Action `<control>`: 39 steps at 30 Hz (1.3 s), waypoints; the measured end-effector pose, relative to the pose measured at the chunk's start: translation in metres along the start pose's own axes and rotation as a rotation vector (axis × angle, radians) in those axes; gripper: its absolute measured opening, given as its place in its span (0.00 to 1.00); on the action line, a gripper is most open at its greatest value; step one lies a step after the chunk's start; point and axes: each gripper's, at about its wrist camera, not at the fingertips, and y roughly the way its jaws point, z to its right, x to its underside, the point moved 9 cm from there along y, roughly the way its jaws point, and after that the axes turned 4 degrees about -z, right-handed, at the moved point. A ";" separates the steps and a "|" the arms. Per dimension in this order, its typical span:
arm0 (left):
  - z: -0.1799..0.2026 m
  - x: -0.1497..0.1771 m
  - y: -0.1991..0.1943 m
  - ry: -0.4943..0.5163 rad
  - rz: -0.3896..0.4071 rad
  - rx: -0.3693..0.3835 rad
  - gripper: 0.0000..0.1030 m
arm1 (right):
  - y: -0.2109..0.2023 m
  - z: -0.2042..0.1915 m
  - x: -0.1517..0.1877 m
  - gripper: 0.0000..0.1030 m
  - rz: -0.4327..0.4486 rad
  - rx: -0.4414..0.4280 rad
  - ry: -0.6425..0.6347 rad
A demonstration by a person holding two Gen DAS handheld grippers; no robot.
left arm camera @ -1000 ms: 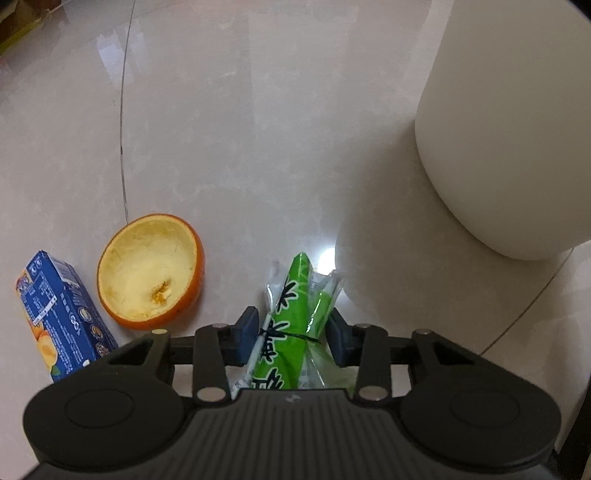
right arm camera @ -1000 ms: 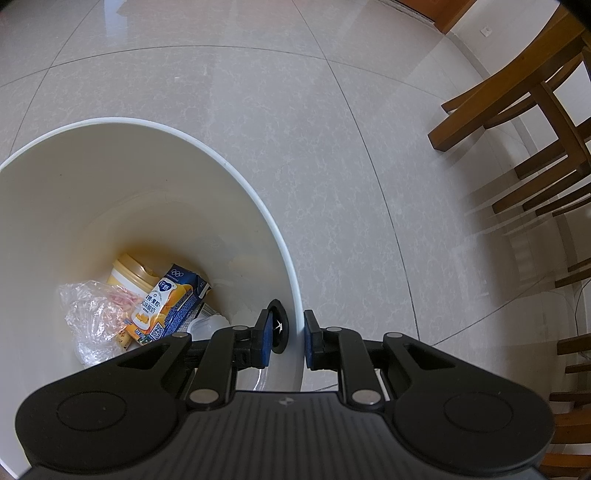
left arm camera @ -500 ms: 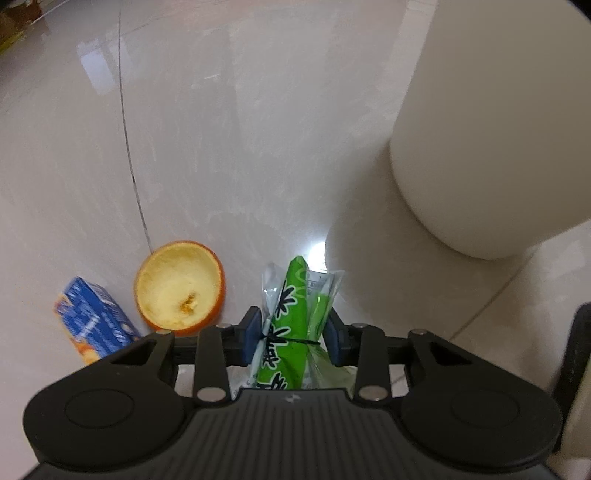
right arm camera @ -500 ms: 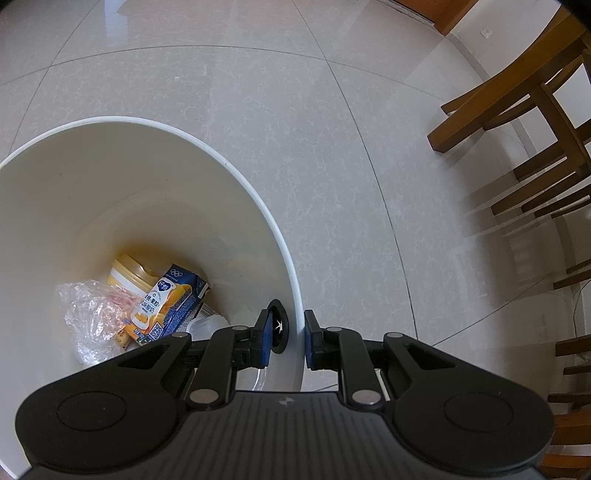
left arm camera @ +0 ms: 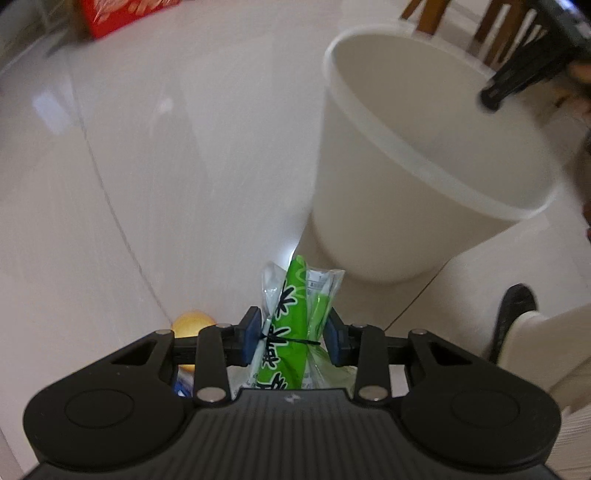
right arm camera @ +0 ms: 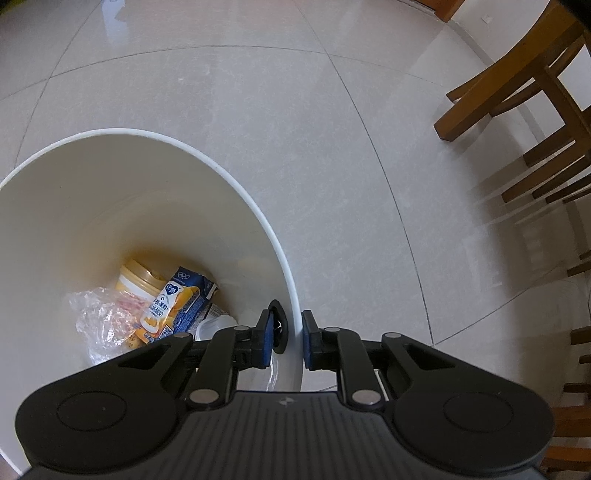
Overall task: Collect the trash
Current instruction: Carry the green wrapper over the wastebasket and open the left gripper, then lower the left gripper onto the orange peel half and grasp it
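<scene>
My left gripper [left arm camera: 293, 339] is shut on a green wrapper bundle [left arm camera: 291, 321] in clear plastic, held high above the floor. The white trash bin [left arm camera: 406, 206] stands ahead to the right, its open mouth in sight. An orange peel half [left arm camera: 192, 325] lies on the floor far below, partly hidden behind the left finger. My right gripper [right arm camera: 286, 338] is shut on the bin wall [right arm camera: 293, 321] at its near rim. Inside the bin lie a blue and orange drink carton [right arm camera: 177, 306], a yellow cup [right arm camera: 138, 280] and a crumpled clear bag [right arm camera: 101, 321].
Wooden chair legs [right arm camera: 517, 110] stand on the tiled floor to the right of the bin. A red box [left arm camera: 125, 14] sits at the far left edge of the floor. A person's dark shoe [left arm camera: 511, 317] is beside the bin's base.
My left gripper has risen with the wrapper bundle, so the bin's mouth has come into sight and the orange peel and blue carton have shrunk below. The right gripper has stayed put on the bin rim.
</scene>
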 end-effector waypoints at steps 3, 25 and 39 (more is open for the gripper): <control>0.015 -0.029 -0.029 0.050 0.029 0.008 0.34 | 0.001 0.003 -0.002 0.17 -0.007 -0.020 0.021; 0.102 -0.121 -0.047 0.182 0.128 0.154 0.81 | 0.001 0.010 -0.001 0.14 -0.001 -0.101 0.017; 0.020 -0.074 -0.057 0.038 0.152 0.075 0.87 | 0.000 0.005 -0.001 0.15 0.021 -0.044 -0.027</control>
